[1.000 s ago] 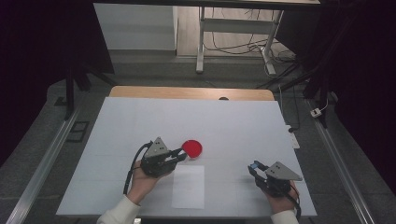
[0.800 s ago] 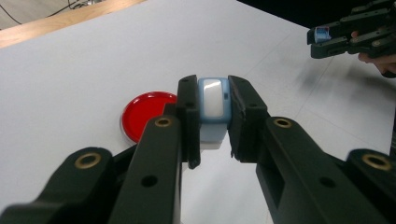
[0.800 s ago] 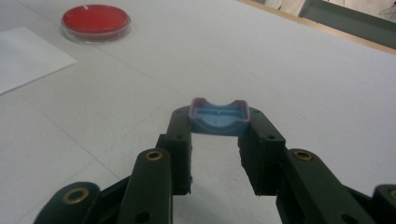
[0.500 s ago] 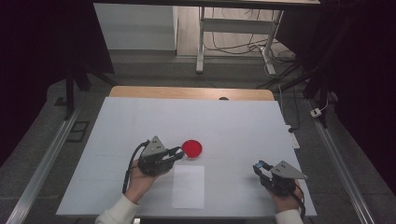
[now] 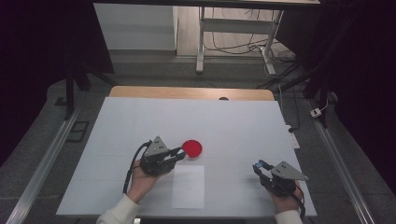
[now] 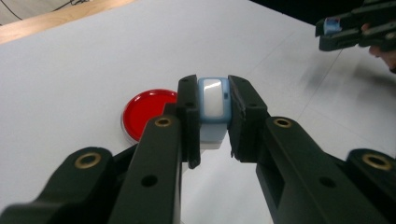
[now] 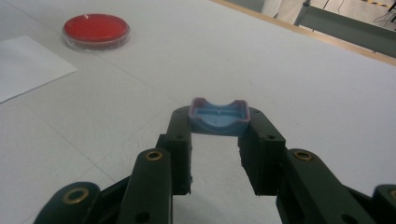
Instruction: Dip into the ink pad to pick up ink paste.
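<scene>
My left gripper [image 5: 180, 153] [image 6: 213, 85] is shut on a small light-blue block with a white face [image 6: 213, 100], held low over the white table. Its tips sit just left of a round red dish [image 5: 192, 149] [image 6: 147, 109], and I cannot tell whether they touch it. My right gripper [image 5: 259, 167] [image 7: 218, 120] is shut on a blue cap with a pinkish rim [image 7: 217, 112], its hollow side up, near the table's front right. That cap shows as a blue speck [image 5: 263, 164] at the jaw tips in the high view. The red dish [image 7: 96, 29] lies far off to the left in the right gripper view.
A white sheet of paper [image 5: 188, 186] [image 7: 23, 65] lies between the two hands near the front edge. The table [image 5: 233, 121] has a wooden strip along its far edge. The other hand's gripper [image 6: 355, 30] appears at the upper right of the left gripper view.
</scene>
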